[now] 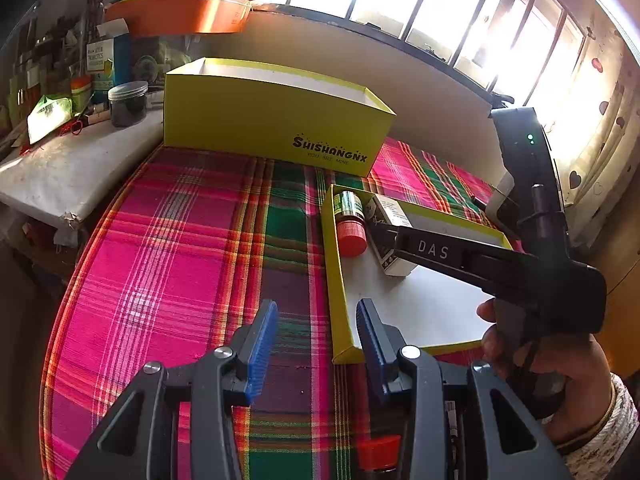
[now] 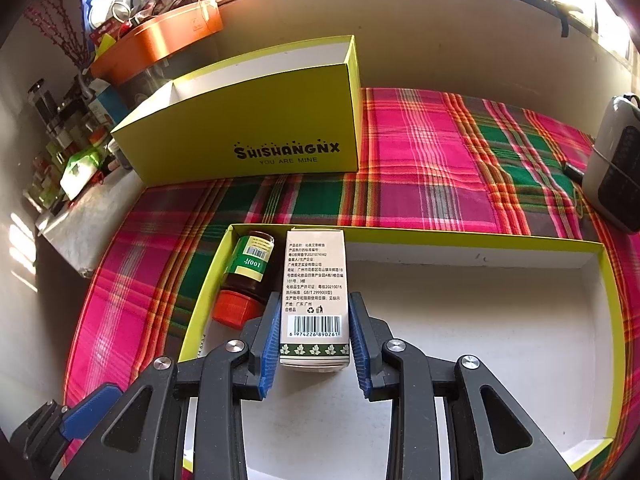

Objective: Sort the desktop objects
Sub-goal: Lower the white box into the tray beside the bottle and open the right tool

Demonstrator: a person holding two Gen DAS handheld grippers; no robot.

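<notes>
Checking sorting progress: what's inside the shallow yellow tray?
In the shallow yellow tray lie a red-capped bottle and, beside it, a small carton between the right gripper's fingers. The gripper covers the tray's near edge.

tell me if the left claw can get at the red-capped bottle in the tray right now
Probably yes. The left claw hangs open over the cloth beside the tray's low wall, and the bottle lies just inside it, uncovered from above. The right claw at the neighbouring carton leaves little room on that side.
</notes>
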